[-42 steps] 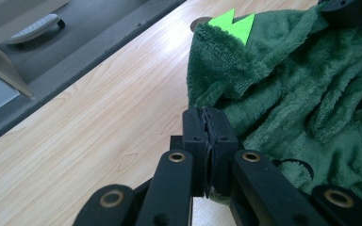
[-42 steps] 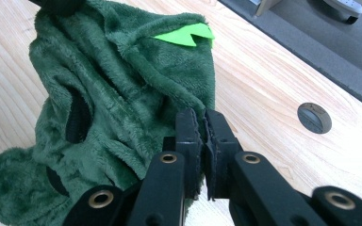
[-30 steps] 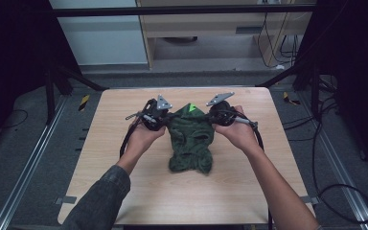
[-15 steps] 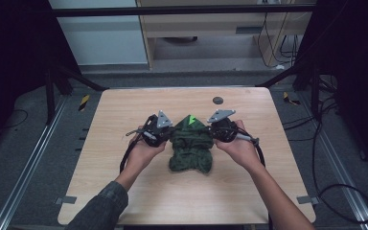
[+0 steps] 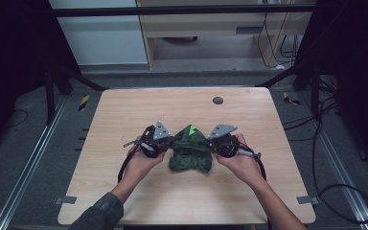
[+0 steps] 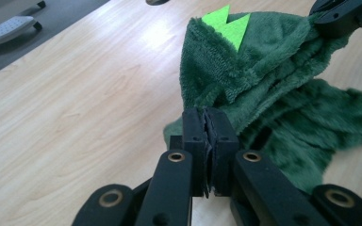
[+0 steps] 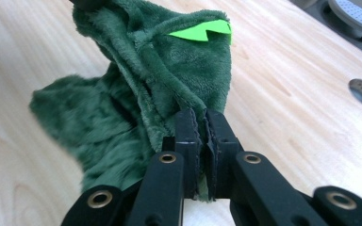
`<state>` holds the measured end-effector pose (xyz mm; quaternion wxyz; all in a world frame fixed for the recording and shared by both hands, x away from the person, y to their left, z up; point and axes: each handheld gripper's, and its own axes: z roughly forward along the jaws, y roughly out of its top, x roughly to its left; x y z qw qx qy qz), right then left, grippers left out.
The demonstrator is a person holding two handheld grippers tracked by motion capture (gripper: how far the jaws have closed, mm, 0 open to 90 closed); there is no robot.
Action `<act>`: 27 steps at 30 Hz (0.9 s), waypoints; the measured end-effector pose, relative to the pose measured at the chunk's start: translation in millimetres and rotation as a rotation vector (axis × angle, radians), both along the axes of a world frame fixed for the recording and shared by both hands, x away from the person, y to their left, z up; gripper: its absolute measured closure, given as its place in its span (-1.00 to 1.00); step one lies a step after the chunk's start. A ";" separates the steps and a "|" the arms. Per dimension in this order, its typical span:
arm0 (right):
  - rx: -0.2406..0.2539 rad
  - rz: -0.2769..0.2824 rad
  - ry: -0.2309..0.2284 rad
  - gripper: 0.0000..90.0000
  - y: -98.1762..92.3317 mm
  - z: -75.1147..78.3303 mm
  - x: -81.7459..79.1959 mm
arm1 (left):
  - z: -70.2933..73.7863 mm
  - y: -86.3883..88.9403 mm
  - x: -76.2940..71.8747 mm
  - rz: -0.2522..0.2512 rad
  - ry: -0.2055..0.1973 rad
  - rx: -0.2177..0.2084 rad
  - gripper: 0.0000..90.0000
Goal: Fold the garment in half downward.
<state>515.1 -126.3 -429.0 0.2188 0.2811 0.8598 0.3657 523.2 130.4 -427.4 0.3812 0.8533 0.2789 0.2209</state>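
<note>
A dark green plush garment (image 5: 190, 152) with a bright green zigzag patch (image 5: 191, 130) lies bunched at the middle of the wooden table (image 5: 124, 110). My left gripper (image 5: 164, 145) is shut on its left edge, and my right gripper (image 5: 214, 145) is shut on its right edge. In the left gripper view the jaws (image 6: 209, 117) pinch a fold of the green plush garment (image 6: 273, 94), and the other gripper's black tip (image 6: 344, 14) holds the far side. In the right gripper view the jaws (image 7: 202, 117) clamp the green plush garment (image 7: 146, 80) below the zigzag patch (image 7: 200, 30).
A round dark cable hole (image 5: 217, 100) sits in the table toward its far right. Black frame bars (image 5: 287, 74) and cables (image 5: 345, 191) surround the table. A cabinet (image 5: 206, 28) stands beyond the far edge.
Both hands have drawn the garment toward the near edge and lowered it. The cloth now rests more bunched on the table.
</note>
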 end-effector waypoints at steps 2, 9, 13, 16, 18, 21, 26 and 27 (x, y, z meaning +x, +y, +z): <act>-0.008 0.003 -0.003 0.89 -0.3 -1.2 -2.7 | -2.1 0.7 -5.0 -0.006 -0.004 0.001 0.95; -0.012 0.016 0.000 0.88 -3.6 -12.5 -19.3 | -7.8 -0.4 -17.7 -0.028 -0.001 0.000 0.95; -0.009 0.018 0.003 0.87 -7.6 -17.0 -25.7 | -13.5 1.3 -25.2 -0.038 0.009 -0.008 0.95; -0.007 0.021 0.009 0.86 -8.8 -19.6 -28.1 | -17.8 1.5 -28.0 -0.040 0.013 -0.006 0.95; -0.013 0.024 0.015 0.85 -9.5 -22.3 -30.0 | -21.4 1.7 -28.9 -0.039 0.019 -0.006 0.95; -0.009 0.021 0.019 0.84 -9.7 -25.4 -32.3 | -27.1 1.4 -30.1 -0.039 0.024 0.000 0.95; -0.012 0.027 0.022 0.83 -8.5 -29.2 -34.5 | -31.9 1.6 -32.4 -0.040 0.026 0.001 0.94; -0.011 0.027 0.022 0.83 -8.4 -29.6 -34.8 | -32.7 1.8 -33.4 -0.039 0.023 0.002 0.94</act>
